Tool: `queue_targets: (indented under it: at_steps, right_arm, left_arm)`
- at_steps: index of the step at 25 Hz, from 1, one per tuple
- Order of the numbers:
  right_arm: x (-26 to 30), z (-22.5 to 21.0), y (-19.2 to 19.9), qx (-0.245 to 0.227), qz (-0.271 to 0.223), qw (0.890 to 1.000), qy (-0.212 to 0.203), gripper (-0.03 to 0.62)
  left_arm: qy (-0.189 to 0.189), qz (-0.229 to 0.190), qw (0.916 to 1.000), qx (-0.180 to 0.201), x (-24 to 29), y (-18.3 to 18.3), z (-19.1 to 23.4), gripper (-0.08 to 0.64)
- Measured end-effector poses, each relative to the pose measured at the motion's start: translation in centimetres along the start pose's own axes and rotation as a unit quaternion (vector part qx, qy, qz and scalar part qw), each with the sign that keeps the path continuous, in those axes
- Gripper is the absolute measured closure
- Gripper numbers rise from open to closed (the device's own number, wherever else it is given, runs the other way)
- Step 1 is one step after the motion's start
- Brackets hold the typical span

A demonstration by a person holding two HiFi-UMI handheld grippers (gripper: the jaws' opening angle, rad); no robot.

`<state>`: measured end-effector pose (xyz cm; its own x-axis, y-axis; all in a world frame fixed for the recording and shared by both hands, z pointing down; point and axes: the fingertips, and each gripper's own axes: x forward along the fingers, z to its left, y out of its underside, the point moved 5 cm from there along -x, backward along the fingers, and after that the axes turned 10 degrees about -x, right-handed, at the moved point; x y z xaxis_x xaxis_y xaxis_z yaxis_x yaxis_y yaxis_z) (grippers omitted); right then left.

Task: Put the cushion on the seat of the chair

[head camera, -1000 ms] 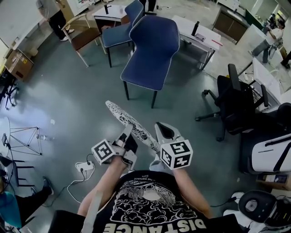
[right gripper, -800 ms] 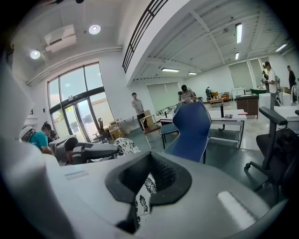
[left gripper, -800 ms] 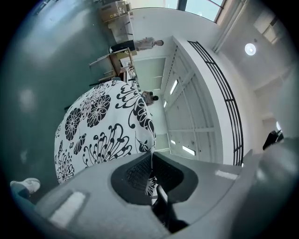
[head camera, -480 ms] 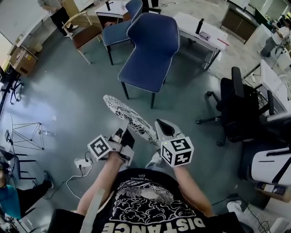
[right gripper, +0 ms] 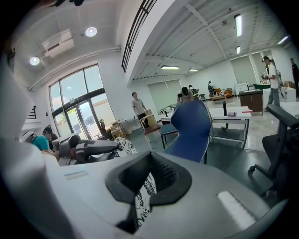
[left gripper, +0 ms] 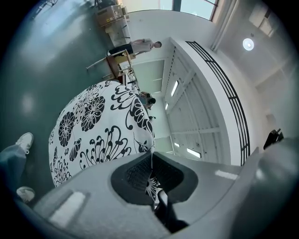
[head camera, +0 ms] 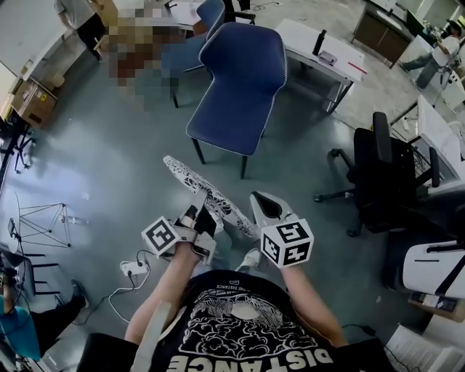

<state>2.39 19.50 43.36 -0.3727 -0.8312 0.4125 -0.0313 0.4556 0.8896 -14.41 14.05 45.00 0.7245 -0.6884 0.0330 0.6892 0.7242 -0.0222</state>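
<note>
A flat white cushion (head camera: 205, 192) with a black flower print hangs in the air between both grippers, in front of the person. My left gripper (head camera: 197, 216) is shut on its near left edge, and the cushion (left gripper: 98, 130) fills that gripper's view. My right gripper (head camera: 256, 205) is shut on the right edge, with a strip of cushion (right gripper: 144, 193) pinched in its jaws. The blue chair (head camera: 236, 80) stands just beyond the cushion, its seat facing me and bare. The same chair (right gripper: 191, 128) shows ahead in the right gripper view.
A second blue chair (head camera: 207, 18) and a white table (head camera: 320, 51) stand behind the first. A black office chair (head camera: 381, 174) is at the right. A power strip with cable (head camera: 131, 269) lies on the grey floor at the left. People stand at the room's edges.
Both grippers and the cushion have kept their hold and drifted slightly toward the blue chair, which now sits a little closer and more central in the head view.
</note>
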Motion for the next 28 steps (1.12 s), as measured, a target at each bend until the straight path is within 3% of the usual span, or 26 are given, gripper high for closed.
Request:
queue_targets:
  at_steps: [13, 21, 28]
  right_arm:
    - [8.7, -3.1, -3.9, 0.006, 0.023, 1.0, 0.018, 0.594]
    - [14.1, -4.0, -8.7, -0.006, 0.013, 0.999, 0.04, 0.594]
    - [17.1, -4.0, -10.6, -0.016, 0.011, 0.998, 0.055, 0.594]
  left_arm:
    - [-0.025, 0.022, 0.9991, -0.024, 6.2, -7.0, 2.5, 0.549]
    - [-0.01, 0.049, 0.9981, -0.035, 10.4, -11.9, 2.4, 0.549]
    - [-0.004, 0.065, 0.9968, -0.046, 13.9, -14.8, 2.7, 0.549]
